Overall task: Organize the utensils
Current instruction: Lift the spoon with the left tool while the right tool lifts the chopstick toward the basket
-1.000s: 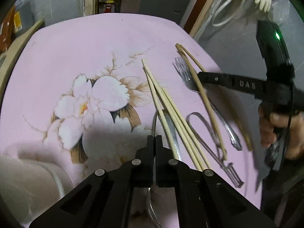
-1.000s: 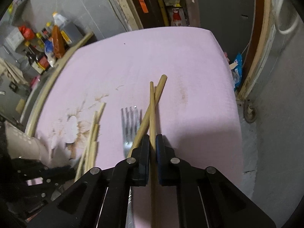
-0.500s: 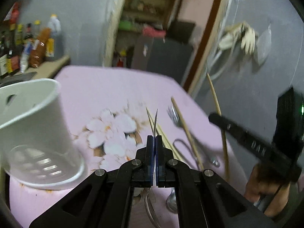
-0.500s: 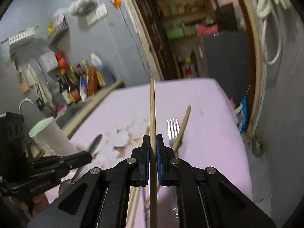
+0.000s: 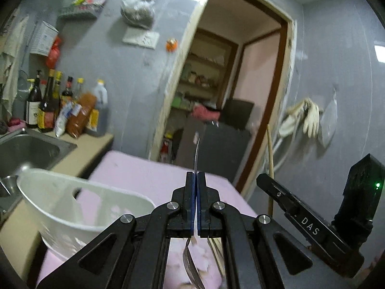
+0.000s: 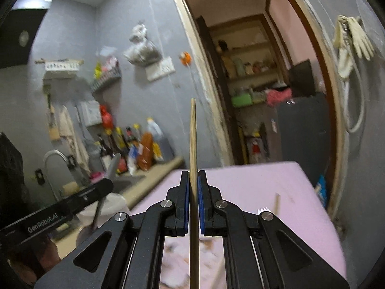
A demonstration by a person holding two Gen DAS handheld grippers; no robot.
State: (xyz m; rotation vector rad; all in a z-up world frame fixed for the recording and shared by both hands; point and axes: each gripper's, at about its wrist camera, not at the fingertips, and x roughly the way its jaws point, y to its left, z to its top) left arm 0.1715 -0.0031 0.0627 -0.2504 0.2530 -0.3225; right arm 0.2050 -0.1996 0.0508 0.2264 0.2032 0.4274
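Observation:
My left gripper (image 5: pixel 195 177) is shut on a metal spoon (image 5: pixel 196 154), handle pointing up, bowl below the fingers. It is lifted above the pink table (image 5: pixel 149 175). A white utensil holder (image 5: pixel 79 207) stands low and left of it. My right gripper (image 6: pixel 193 177) is shut on a wooden chopstick (image 6: pixel 193 139), held upright. In the right wrist view the left gripper (image 6: pixel 103 187) and the spoon (image 6: pixel 113 166) show at the left. In the left wrist view the right gripper (image 5: pixel 264 180) and its chopstick (image 5: pixel 270 149) show at the right. Another chopstick (image 6: pixel 277 202) and a fork's tines (image 6: pixel 263 210) lie on the table.
A steel sink (image 5: pixel 26 149) and a counter with bottles (image 5: pixel 57 106) lie to the left. A grey wall and an open doorway (image 5: pixel 228 84) with shelves stand behind the table. White gloves (image 5: pixel 305 118) hang on the right wall.
Both grippers have risen and tilted up from the table, each carrying its utensil. The view now shows the room. The white holder has come closer at the left.

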